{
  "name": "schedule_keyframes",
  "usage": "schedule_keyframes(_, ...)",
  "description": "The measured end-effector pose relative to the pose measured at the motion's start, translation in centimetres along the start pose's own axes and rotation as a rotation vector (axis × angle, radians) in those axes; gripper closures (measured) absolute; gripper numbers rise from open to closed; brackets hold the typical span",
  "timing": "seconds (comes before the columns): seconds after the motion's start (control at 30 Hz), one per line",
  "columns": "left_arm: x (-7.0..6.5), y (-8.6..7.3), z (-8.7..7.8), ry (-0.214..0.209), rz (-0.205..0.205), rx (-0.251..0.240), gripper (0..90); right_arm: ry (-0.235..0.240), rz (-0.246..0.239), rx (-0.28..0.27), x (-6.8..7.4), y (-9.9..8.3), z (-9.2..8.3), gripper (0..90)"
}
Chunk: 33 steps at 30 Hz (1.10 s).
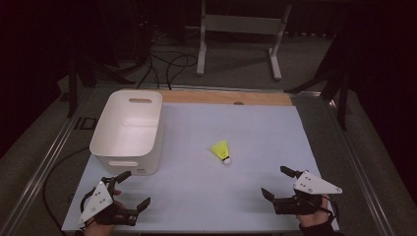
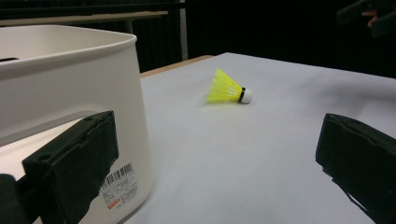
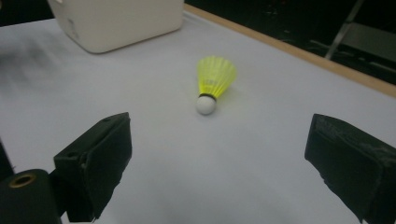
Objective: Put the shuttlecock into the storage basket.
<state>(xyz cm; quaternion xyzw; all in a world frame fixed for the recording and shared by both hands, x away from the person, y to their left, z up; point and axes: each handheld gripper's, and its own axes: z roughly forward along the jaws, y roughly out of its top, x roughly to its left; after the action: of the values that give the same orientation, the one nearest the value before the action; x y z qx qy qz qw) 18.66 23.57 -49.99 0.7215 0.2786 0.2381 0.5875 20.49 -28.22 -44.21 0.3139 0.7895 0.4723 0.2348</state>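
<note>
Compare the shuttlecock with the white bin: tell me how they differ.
The shuttlecock is bright yellow with a white tip; the bin is plain white throughout. The shuttlecock is far smaller than the bin. The shuttlecock lies tipped on its side near the middle of the table, while the bin stands upright at the table's left, open mouth up. Both rest on the table, held by neither gripper.

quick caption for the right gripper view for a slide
Open right gripper faces a yellow shuttlecock lying on the table, white bin behind.

Looks like a lab: dim room, loose cables (image 1: pixel 169 64) on carpet, metal frame (image 1: pixel 241 29) behind the desk (image 1: pixel 255 128).
</note>
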Motion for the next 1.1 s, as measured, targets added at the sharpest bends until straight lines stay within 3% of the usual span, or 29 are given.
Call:
schedule_keyframes(0.1,0.0,0.0,0.0,-0.002,-0.001,-0.001,0.0,0.003,0.009,-0.002,-0.3,0.6,-0.2,7.2)
schedule_keyframes(0.3,0.0,0.0,0.0,-0.005,-0.002,0.002,0.0,-0.019,-0.030,0.035,-0.5,2.4,-0.3,7.2)
schedule_keyframes(0.47,0.0,0.0,0.0,-0.006,-0.003,0.001,0.0,-0.015,-0.023,0.040,-0.6,2.9,0.0,7.1)
schedule_keyframes(1.1,0.0,0.0,0.0,-0.013,-0.004,0.001,0.0,-0.010,-0.046,0.074,-0.7,6.6,2.4,7.1)
